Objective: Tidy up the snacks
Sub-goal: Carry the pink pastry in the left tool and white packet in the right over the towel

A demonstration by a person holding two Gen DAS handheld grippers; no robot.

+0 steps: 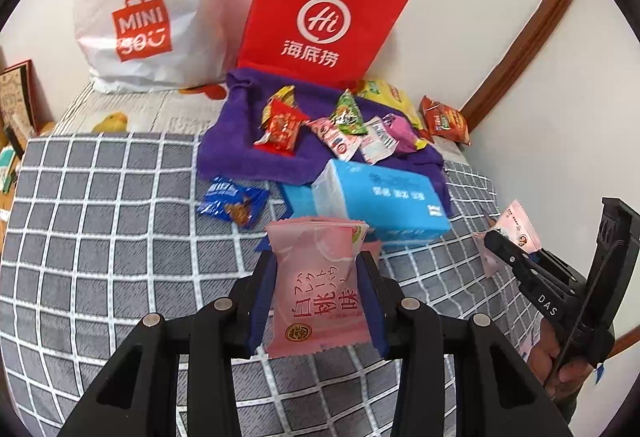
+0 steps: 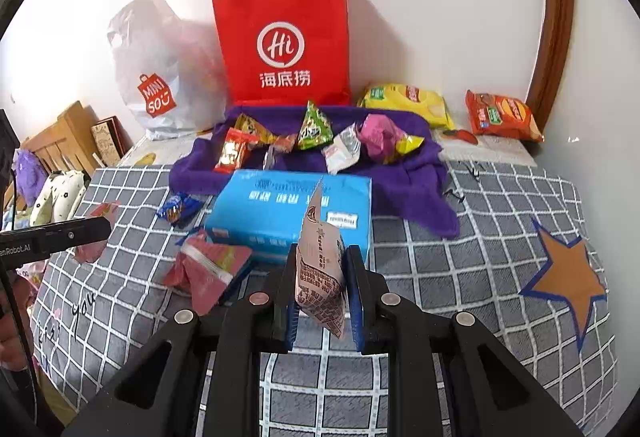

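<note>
We are clamping the left tool (image 1: 316, 293) on a pink peach snack packet (image 1: 316, 289) at the lower centre of the left wrist view, above the checked bedspread (image 1: 100, 217). We are pinching a pale printed packet (image 2: 320, 269) edge-on in the right tool (image 2: 320, 297), low in the centre of the right wrist view, in front of the blue tissue pack (image 2: 280, 209). More snacks are lying on the purple towel (image 2: 400, 165) beneath the red paper bag (image 2: 284, 41).

"MINISO" stands on the white plastic bag (image 1: 140, 25), "Hi 海底捞" on the red paper bag (image 1: 320, 17).
</note>
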